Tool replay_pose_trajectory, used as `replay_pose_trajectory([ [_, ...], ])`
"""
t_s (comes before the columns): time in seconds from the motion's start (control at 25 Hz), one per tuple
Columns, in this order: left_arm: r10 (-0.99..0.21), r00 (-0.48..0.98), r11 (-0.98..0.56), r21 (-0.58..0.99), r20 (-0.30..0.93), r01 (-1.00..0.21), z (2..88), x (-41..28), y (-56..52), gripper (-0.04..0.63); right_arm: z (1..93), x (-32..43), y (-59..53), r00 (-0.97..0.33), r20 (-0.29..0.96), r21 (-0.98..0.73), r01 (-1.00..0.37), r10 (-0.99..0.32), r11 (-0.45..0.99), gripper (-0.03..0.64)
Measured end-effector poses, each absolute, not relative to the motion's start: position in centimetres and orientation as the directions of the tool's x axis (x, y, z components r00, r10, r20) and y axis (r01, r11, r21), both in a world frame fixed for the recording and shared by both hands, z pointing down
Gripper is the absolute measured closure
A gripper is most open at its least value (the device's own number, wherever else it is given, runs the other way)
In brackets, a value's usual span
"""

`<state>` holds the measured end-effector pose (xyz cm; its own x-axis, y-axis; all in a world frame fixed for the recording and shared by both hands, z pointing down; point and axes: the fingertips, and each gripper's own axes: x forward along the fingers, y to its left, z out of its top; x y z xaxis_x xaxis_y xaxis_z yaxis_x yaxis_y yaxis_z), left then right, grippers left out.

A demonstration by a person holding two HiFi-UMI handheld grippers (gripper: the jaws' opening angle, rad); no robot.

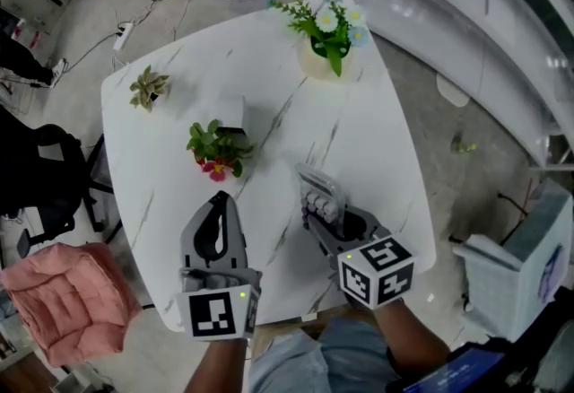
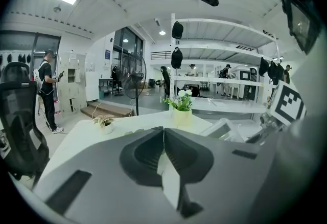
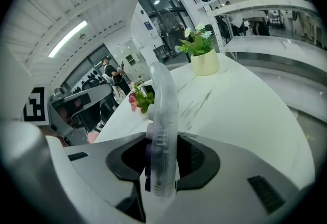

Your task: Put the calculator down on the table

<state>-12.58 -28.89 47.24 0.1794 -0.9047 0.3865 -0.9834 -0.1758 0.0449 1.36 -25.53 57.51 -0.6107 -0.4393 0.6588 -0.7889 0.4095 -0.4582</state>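
Observation:
The calculator (image 1: 319,186) is a pale, see-through slab with rows of keys, over the near right part of the white marble table (image 1: 377,140). My right gripper (image 1: 326,219) is shut on its near end. In the right gripper view the calculator (image 3: 162,115) stands edge-on between the two dark pads, and the right gripper (image 3: 162,162) clamps it from both sides. Whether it touches the tabletop I cannot tell. My left gripper (image 1: 220,197) hovers over the near left part of the table, shut with nothing in it. The left gripper (image 2: 163,132) shows its jaws meeting in its own view.
A cream vase of white flowers (image 1: 328,39) stands at the far edge. A small succulent pot (image 1: 148,88) sits far left, and a pink-flowered plant (image 1: 216,152) just beyond my left gripper. A pink cushioned seat (image 1: 58,297) and a black chair (image 1: 40,176) flank the table's left side.

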Motion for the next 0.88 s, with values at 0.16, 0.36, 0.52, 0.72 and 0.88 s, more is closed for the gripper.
replay_pose_trajectory([
  [0.16, -0.909, 0.174, -0.169, 0.046, 0.38, -0.985, 46.8, -12.9, -29.4, 0.586, 57.8, 1.4, -26.4, -0.61, 0.667, -0.489, -0.791, -0.428, 0.367, 0.468],
  [0.36, -0.913, 0.161, -0.155, 0.046, 0.376, -0.987, 46.5, -13.5, -29.9, 0.586, 58.4, 1.3, -27.1, -0.599, 0.685, -0.488, -0.8, -0.416, 0.349, 0.465],
  [0.52, -0.912, 0.159, -0.152, 0.048, 0.378, -0.987, 46.9, -13.9, -30.4, 0.586, 58.7, 1.0, -27.3, -0.604, 0.682, -0.496, -0.796, -0.412, 0.345, 0.463],
  [0.72, -0.911, 0.161, -0.155, 0.046, 0.38, -0.987, 47.2, -14.0, -31.0, 0.586, 58.7, 0.9, -27.8, -0.6, 0.679, -0.484, -0.799, -0.423, 0.356, 0.459],
  [0.88, -0.906, 0.172, -0.164, 0.055, 0.386, -0.985, 47.4, -13.9, -31.2, 0.586, 58.9, 1.3, -28.1, -0.585, 0.684, -0.461, -0.81, -0.436, 0.362, 0.442],
])
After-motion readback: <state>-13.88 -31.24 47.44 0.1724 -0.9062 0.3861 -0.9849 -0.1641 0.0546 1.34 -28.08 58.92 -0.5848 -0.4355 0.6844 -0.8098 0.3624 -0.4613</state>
